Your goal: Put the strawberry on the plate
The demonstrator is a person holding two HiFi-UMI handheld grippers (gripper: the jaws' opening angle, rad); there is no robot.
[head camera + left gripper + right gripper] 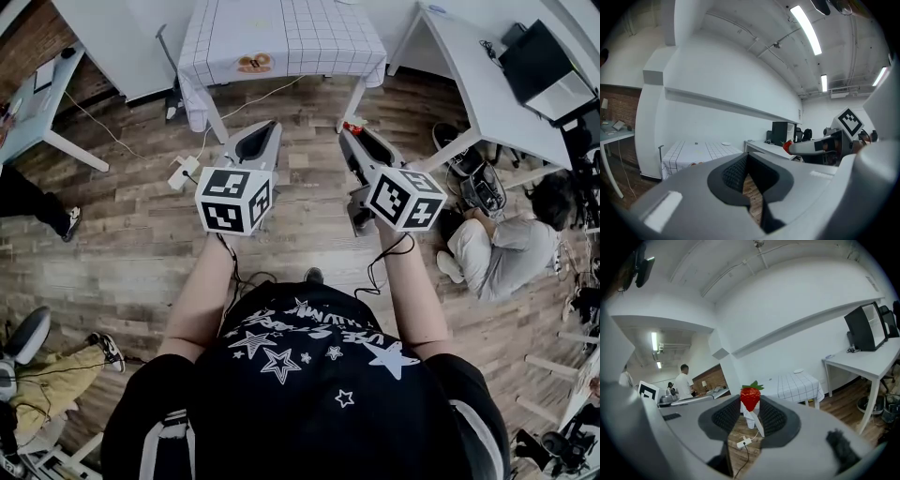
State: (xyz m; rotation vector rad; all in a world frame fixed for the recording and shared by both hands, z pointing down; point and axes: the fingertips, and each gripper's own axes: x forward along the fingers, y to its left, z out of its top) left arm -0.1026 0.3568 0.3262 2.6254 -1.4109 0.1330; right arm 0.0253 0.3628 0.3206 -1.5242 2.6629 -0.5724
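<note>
The strawberry (750, 398) is held clamped at the tips of the right gripper's (354, 133) fingers (727, 416), in the air well short of the checked counter (806, 384). It is judged light, soft and easily bruised, so a gentle hold across its broad middle is advised. The left gripper's (746, 158) fingers are seen closed at the tips, with nothing between them. A small pale disc (798, 371) on the counter, possibly the plate, appears empty.
</note>
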